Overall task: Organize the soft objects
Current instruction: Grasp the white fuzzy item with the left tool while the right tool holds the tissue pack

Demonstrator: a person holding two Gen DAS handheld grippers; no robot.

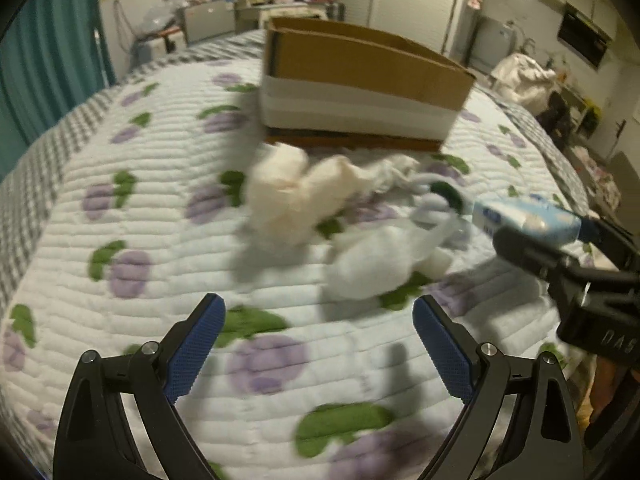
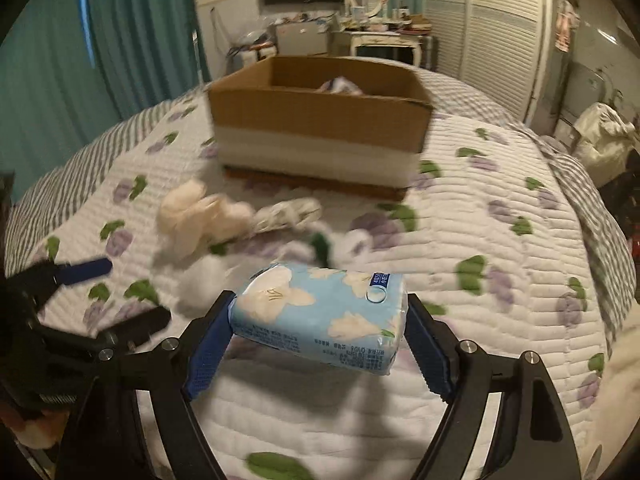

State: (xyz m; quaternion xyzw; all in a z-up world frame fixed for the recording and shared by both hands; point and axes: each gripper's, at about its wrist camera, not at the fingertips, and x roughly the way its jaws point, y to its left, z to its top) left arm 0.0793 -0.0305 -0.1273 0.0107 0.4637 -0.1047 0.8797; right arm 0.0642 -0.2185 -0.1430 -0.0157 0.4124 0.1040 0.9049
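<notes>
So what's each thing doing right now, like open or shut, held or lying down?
Left claw: open, holding nothing.
Right claw: shut on the tissue pack, lifted off the quilt.
Cardboard box: open on top, something inside.
Cream soft toy: lying on the quilt.
White cloths: crumpled on the quilt.

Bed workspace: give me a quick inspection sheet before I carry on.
Surface: quilted bedspread with purple and green print.
Job's things: tissue pack held above the quilt; cardboard box behind, open, with some fabric inside; cream plush toy, white soft items and crumpled cloth loose on the quilt.
Clutter: nothing seen.
Grippers: right gripper jaws clamp the pack's ends; left gripper jaws apart, empty.
Cables: nothing seen.
Surroundings: teal curtains, cluttered dresser, louvred wardrobe.
</notes>
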